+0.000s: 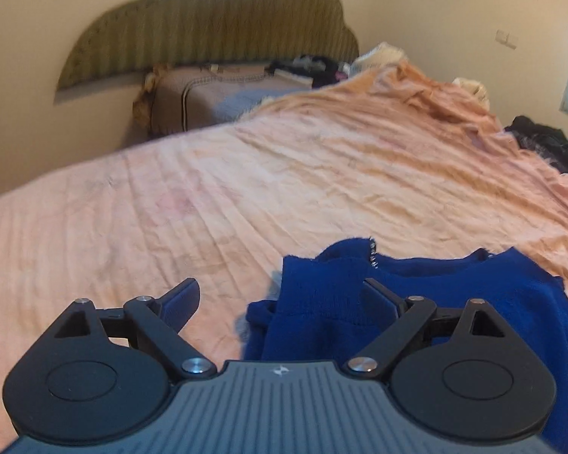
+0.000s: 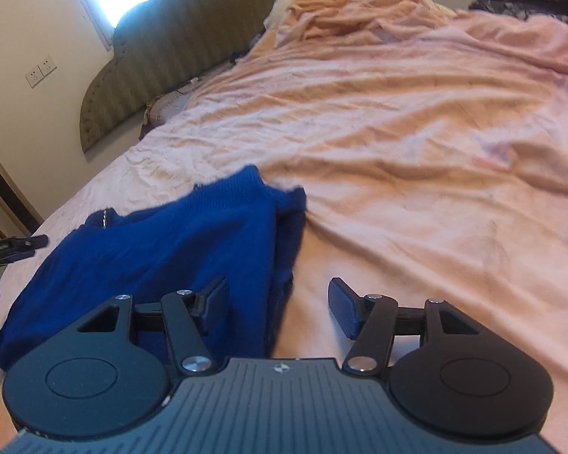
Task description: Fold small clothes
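1. Right now both of your grippers are spread wide and pinch nothing; the left gripper (image 1: 282, 297) and the right gripper (image 2: 278, 302) sit low over the bed (image 1: 132, 208).
2. The blue top (image 1: 322, 302) lies between them: its left edge falls inside your left fingers' gap, its right edge inside your right fingers' gap.
3. Its length runs ahead, away from the fingertips, so neither gripper looks nearer; closing on each edge seems the next move.
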`<state>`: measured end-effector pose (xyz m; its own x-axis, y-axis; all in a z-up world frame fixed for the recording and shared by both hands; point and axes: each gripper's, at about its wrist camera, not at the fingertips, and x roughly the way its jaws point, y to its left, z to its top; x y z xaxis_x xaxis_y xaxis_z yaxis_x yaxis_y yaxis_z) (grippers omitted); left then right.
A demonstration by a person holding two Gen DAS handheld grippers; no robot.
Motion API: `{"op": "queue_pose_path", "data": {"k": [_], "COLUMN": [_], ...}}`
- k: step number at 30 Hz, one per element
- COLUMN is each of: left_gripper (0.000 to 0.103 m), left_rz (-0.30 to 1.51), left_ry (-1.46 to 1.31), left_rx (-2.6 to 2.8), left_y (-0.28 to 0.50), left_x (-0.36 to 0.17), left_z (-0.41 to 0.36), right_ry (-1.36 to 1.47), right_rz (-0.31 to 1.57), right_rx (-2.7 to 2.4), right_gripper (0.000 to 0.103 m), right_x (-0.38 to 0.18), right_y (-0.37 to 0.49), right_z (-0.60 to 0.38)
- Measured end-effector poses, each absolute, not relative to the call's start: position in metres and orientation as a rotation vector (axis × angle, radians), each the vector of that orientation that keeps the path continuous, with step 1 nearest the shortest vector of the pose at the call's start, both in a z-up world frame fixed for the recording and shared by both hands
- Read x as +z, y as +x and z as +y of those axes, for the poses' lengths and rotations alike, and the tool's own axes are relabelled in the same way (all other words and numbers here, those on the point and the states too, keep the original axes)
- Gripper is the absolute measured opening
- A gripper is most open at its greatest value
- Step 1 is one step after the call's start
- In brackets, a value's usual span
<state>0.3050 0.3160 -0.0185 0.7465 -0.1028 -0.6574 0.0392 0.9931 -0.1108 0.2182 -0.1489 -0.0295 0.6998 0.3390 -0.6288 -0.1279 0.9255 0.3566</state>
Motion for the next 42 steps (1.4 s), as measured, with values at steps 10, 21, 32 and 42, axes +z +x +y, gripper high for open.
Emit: {"op": "queue_pose_path", "data": {"k": [10,21,32,42], "left_gripper": [0.023,0.01,0.018,0.086], "left_rz": [0.862,0.699,0.723,0.565], "left_ry": [0.007,0.004,0.063,-0.487], "left_rx": [-0.101,-0.111,0.013,0.044], "left_y": [0.357,0.352,0.374,0.163], "left_x": [-0.05,-0.011,-0.039,0.005], "left_z": [0.285,0.288,0.285,0.401], "right_ry": [0.133,0.215,0.234,0.524], "right_rz": [0.797,0.73,0.744,0.753], "right_rx": [0.229,0.322,0.136,0.199], "right_gripper": [0.063,0.01,0.058,0.061], "right_x": [-0.024,-0.011,-0.036,-0.025], "right_y": [0.332,0.343,0.328,0.139], "right_z": [-0.108,-0.104,-0.106,-0.193]}}
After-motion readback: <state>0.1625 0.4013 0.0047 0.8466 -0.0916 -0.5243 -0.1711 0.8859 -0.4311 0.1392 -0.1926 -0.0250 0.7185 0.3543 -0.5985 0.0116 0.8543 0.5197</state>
